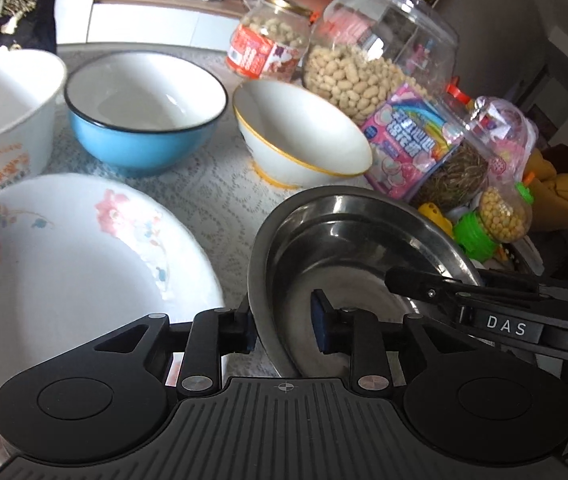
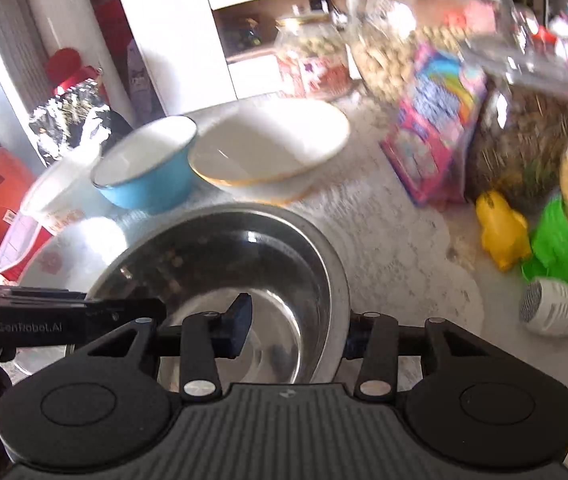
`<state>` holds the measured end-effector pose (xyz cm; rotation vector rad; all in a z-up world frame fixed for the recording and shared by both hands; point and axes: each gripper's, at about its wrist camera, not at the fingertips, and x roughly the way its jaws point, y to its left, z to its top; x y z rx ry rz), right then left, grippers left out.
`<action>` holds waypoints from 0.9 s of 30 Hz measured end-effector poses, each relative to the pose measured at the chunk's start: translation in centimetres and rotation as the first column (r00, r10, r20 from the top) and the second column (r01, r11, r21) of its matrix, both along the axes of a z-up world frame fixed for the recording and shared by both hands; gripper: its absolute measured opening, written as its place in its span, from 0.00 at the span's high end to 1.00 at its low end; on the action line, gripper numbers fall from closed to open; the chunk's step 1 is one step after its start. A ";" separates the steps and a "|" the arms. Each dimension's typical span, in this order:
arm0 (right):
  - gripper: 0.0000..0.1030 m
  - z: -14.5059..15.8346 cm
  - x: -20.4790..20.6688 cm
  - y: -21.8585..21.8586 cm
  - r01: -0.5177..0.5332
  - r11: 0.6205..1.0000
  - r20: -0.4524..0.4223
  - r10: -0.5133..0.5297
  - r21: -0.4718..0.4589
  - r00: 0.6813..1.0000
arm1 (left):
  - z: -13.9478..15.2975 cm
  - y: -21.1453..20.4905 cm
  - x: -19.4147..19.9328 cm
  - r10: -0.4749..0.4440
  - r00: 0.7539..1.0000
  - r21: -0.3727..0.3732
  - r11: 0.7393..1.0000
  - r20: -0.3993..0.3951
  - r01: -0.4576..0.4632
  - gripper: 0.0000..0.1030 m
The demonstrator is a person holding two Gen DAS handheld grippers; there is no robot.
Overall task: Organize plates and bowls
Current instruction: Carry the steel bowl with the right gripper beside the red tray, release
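Note:
A steel plate [image 1: 347, 240] sits on the lace cloth, also in the right wrist view [image 2: 220, 248]. My left gripper [image 1: 284, 328] is open, its fingers astride the plate's left rim. My right gripper [image 2: 295, 328] is open, astride the plate's right rim. A floral white plate [image 1: 64, 256] lies to the left. Behind stand a white printed bowl [image 1: 4, 108], a blue bowl [image 1: 144, 108] and a gold-rimmed white bowl [image 1: 299, 132]. The blue bowl [image 2: 148, 168] and gold-rimmed bowl [image 2: 272, 148] also show in the right wrist view.
Snack jars [image 1: 379, 48], a pink packet [image 1: 411, 136] and green and yellow toys [image 2: 543, 236] crowd the table's right side. A white cylinder [image 2: 559, 312] lies at the right edge. A dark bag [image 1: 8, 8] stands at back left.

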<state>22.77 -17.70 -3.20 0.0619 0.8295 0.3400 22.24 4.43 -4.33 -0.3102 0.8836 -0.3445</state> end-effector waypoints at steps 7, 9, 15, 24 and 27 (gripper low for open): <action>0.57 1.4 0.2 9.8 -0.175 0.984 0.051 0.177 -0.034 0.983 | 2.4 8.6 -3.7 0.230 0.969 -0.005 0.973 0.096 -0.230 0.71; 0.57 0.5 0.5 12.9 -0.222 0.975 0.028 0.223 -0.034 0.975 | 1.7 10.2 -4.2 0.299 0.951 0.037 0.952 0.082 -0.303 0.71; 0.57 -1.8 0.5 17.7 -0.265 0.958 -0.008 0.266 -0.109 0.964 | -0.1 12.9 -5.5 0.383 0.917 0.094 0.914 0.112 -0.394 0.72; 0.56 -1.8 -0.7 17.8 -0.259 0.945 0.051 0.274 -0.201 0.960 | -0.6 13.3 -6.0 0.395 0.905 0.148 0.897 0.158 -0.417 0.80; 0.52 -1.6 -0.8 17.8 -0.242 0.946 0.078 0.263 -0.214 0.962 | -0.8 14.1 -6.3 0.414 0.898 0.096 0.898 0.151 -0.430 0.78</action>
